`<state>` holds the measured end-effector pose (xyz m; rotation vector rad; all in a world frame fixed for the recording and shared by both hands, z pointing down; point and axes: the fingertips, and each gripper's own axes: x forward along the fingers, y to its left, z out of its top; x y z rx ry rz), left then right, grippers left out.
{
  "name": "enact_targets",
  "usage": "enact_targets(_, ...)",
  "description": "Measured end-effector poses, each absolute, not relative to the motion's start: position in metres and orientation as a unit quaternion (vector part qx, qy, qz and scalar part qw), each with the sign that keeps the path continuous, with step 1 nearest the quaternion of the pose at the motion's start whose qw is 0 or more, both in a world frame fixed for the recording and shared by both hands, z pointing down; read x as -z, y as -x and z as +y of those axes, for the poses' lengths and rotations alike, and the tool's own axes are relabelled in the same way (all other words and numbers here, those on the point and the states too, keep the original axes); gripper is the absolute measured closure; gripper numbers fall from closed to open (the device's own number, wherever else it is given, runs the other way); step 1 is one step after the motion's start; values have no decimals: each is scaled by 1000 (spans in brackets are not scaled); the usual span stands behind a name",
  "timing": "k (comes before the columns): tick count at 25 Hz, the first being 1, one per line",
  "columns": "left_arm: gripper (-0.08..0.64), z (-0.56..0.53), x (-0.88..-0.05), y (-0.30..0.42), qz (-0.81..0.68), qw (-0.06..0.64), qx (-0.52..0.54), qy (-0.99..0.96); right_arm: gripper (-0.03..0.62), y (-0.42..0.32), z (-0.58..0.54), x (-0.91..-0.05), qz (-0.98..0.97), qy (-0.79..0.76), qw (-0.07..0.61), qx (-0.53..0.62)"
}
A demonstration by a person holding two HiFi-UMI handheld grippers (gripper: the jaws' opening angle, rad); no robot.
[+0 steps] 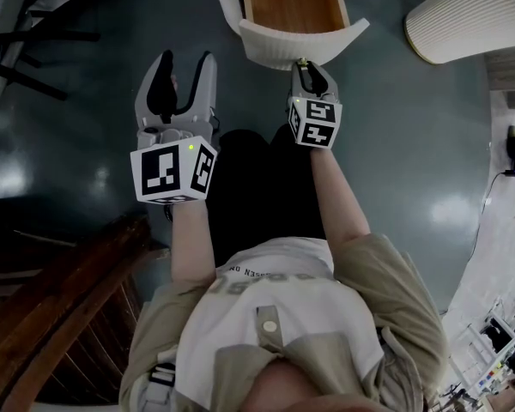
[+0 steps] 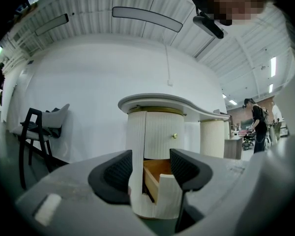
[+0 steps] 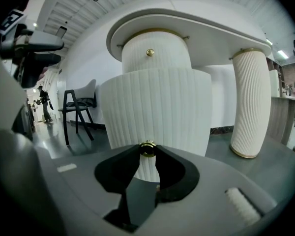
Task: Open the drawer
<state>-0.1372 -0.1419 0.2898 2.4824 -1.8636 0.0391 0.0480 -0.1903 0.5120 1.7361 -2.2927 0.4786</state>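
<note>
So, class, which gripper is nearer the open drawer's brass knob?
Right. The right gripper is shut on the brass knob; the left gripper hangs open, left of the drawer.

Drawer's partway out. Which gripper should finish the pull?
Right. The right gripper is shut on the brass knob of the drawer, so it probably only needs to pull back. The left gripper is open and empty, off to the side, touching nothing.

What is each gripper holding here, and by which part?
The right gripper holds the drawer by its brass knob; the left gripper holds nothing.
</note>
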Motion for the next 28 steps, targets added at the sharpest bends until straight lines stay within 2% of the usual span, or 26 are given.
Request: enact_targets(28, 314, -144, -297, 142, -604, 21, -19, -796, 487, -42, -141, -514, -798, -569, 115, -162)
